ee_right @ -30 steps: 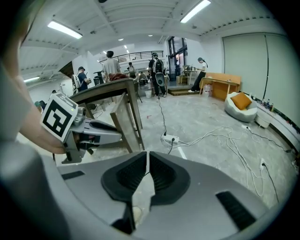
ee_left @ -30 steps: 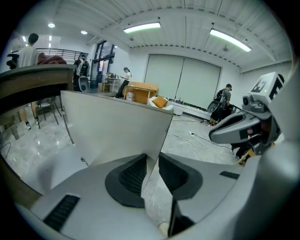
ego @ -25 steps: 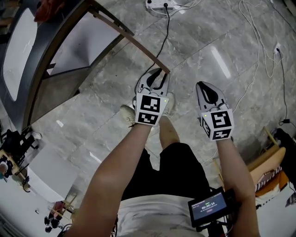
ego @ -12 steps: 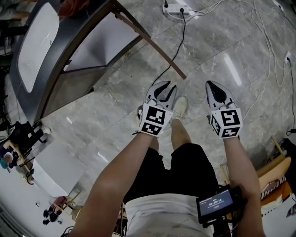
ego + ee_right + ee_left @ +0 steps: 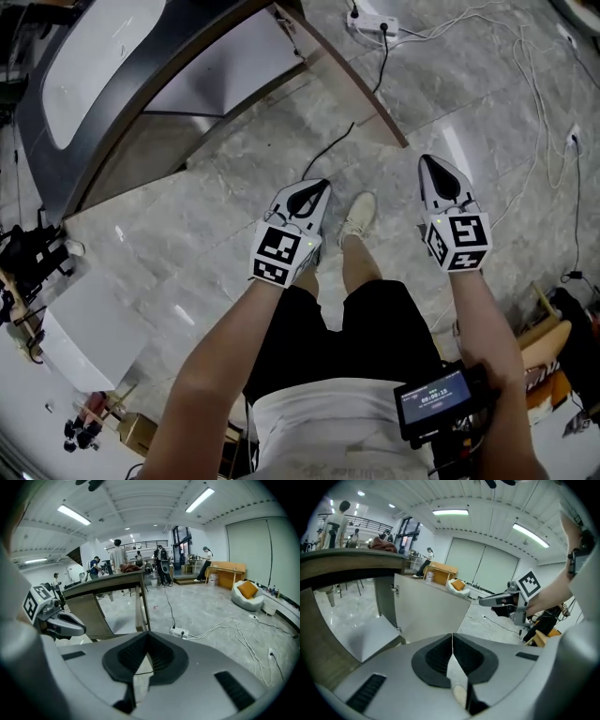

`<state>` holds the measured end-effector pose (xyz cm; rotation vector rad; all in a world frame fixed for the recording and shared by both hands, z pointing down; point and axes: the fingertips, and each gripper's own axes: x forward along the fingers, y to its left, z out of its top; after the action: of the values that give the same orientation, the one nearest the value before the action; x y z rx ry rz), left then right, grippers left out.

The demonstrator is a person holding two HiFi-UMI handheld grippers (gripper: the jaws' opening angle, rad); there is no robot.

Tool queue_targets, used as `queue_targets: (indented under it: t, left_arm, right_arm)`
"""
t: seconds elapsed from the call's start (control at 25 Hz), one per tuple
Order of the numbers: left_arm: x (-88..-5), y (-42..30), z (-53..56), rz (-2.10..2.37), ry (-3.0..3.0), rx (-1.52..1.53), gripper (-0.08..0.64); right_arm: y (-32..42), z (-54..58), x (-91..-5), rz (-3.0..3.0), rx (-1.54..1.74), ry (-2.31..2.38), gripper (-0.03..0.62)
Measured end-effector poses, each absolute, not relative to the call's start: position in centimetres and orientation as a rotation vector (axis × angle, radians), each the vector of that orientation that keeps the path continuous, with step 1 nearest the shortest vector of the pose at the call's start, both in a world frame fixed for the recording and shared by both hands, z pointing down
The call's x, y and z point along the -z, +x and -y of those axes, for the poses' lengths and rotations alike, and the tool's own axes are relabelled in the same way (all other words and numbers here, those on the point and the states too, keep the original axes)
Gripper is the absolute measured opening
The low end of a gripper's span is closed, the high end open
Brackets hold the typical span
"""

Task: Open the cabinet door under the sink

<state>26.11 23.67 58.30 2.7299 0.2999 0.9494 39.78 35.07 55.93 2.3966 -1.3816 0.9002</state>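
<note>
The left gripper point(image 5: 322, 186) has pulled back from the free end of the cabinet door point(image 5: 347, 80). A second ago its jaws stood apart right at that end. They have just closed, and its own view shows the left gripper point(image 5: 452, 641) clenched, pads meeting in a thin line with nothing between them. A stretch of bare floor point(image 5: 234, 178) now lies between it and the door. The right gripper point(image 5: 431, 161) was already nearly shut and is now fully clenched on nothing, as the right gripper point(image 5: 147, 637) shows in its own view. The two are held side by side and well apart, with the person's shoe point(image 5: 358, 217) on the floor between them.

The cabinet door stands swung wide open. From above it is seen edge-on, a brown strip running out from the cabinet point(image 5: 220, 75) across the floor. In the left gripper view the cabinet door point(image 5: 431, 616) shows its pale inner face, hinged at its left edge. The cabinet's pale inside is exposed, under the white sink point(image 5: 103, 61) with its dark rim.

Beyond the door's far side a power strip point(image 5: 373, 22) lies on the floor, and a black cable point(image 5: 333, 141) trails from it toward the grippers.
</note>
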Motion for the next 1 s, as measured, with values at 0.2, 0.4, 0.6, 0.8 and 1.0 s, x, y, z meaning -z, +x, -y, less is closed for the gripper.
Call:
queue_targets:
  t: [0.2, 0.4, 0.6, 0.8, 1.0]
  left_arm:
    - [-52.8, 18.8, -19.0, -0.226, 2.741, -0.918, 0.011]
    - [-49.1, 13.7, -16.0, -0.11, 2.741, -0.882, 0.009]
    - [-45.6, 9.0, -13.5, -0.043, 2.745, -0.844, 0.009]
    - [-42.7, 4.4, -10.0, 0.077, 2.753, -0.752, 0.009]
    - [-40.8, 0.9, -6.6, 0.148, 2.747, -0.704, 0.009]
  right_arm:
    - [34.9, -30.7, -51.0, 1.466, -0.88, 2.321, 0.012]
    - [32.3, -25.9, -47.6, 1.599, -0.841, 2.253, 0.012]
    - [28.2, -21.6, -43.0, 1.703, -0.754, 2.21, 0.012]
    - [23.4, -16.8, -39.5, 1.79, -0.68, 2.178, 0.012]
    - [18.7, -13.4, -38.8, 1.819, -0.703, 2.103, 0.012]
